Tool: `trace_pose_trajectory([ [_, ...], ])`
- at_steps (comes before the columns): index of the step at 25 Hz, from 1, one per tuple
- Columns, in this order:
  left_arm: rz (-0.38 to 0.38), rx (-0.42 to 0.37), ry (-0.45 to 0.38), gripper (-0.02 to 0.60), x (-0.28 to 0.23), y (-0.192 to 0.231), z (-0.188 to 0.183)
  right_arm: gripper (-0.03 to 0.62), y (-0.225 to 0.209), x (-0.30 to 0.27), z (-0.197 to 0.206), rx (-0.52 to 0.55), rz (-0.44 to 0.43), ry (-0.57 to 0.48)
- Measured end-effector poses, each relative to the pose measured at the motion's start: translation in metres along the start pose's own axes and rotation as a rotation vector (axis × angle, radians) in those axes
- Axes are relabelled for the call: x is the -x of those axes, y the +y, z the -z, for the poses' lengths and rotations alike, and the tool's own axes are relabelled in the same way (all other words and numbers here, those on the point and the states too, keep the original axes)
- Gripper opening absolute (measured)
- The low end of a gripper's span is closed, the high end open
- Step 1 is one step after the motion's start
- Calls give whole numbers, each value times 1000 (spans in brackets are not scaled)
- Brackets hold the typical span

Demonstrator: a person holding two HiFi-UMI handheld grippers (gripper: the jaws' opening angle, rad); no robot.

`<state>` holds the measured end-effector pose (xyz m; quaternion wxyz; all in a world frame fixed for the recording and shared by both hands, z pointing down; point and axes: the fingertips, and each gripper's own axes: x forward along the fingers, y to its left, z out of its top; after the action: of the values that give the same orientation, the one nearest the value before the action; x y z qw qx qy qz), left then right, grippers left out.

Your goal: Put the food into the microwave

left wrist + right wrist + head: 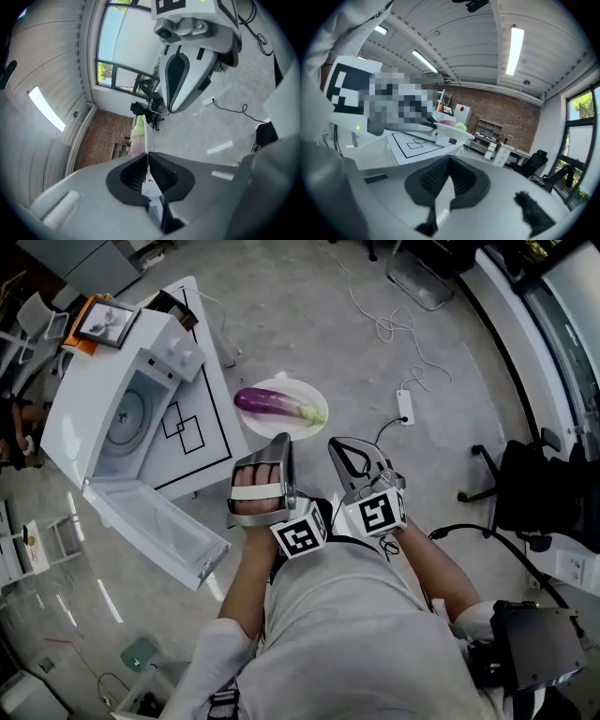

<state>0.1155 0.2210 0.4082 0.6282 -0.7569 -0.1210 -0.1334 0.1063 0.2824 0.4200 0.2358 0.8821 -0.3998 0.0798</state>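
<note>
The jaws of the left gripper (pixel 148 161) are pinched tight on the thin rim of the white plate (pixel 298 390). The jaws of the right gripper (pixel 449 163) are closed all the way and hold nothing. The food is a purple eggplant (pixel 270 403) with a green end, and it lies on the plate. The plate looks to be up in the air, just past the edge of the table (pixel 211 442). The microwave (pixel 89 395) sits on the table to the left. Its door (pixel 155 526) hangs wide open.

I think the step now is carrying the plate to the microwave. Next, the left gripper needs to go left to the open front. It must hold the plate flat so the eggplant does not roll off. Then the plate has to slide in onto the round tray (pixel 125 418) before the jaws let go. The free right gripper could shut the door.
</note>
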Motion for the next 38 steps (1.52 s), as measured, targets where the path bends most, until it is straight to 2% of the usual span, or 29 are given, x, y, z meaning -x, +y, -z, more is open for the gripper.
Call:
trace_pose_trajectory([
  [9, -28, 72, 231, 25, -17, 9, 91, 11, 36, -95, -39, 87, -228, -94],
  [15, -29, 152, 407, 25, -20, -7, 138, 11, 70, -138, -36, 119, -381, -119],
  [25, -56, 192, 649, 25, -38, -15, 207, 11, 94, -204, -47, 204, -613, -204],
  [28, -68, 211, 742, 24, -41, -6, 228, 11, 96, -210, -73, 341, -678, -284],
  [30, -68, 202, 787, 25, -41, 2, 242, 11, 101, -209, -90, 460, -686, -344],
  [33, -72, 159, 836, 25, -44, 12, 262, 12, 112, -217, -105, 725, -609, -423],
  [34, -73, 150, 851, 25, -46, 13, 267, 42, 117, -222, -107, 835, -577, -450],
  [35, -74, 145, 866, 25, -47, 14, 271, 113, 123, -228, -109, 936, -551, -473],
  [38, -75, 128, 896, 25, -48, 17, 279, 130, 140, -245, -115, 1119, -513, -508],
])
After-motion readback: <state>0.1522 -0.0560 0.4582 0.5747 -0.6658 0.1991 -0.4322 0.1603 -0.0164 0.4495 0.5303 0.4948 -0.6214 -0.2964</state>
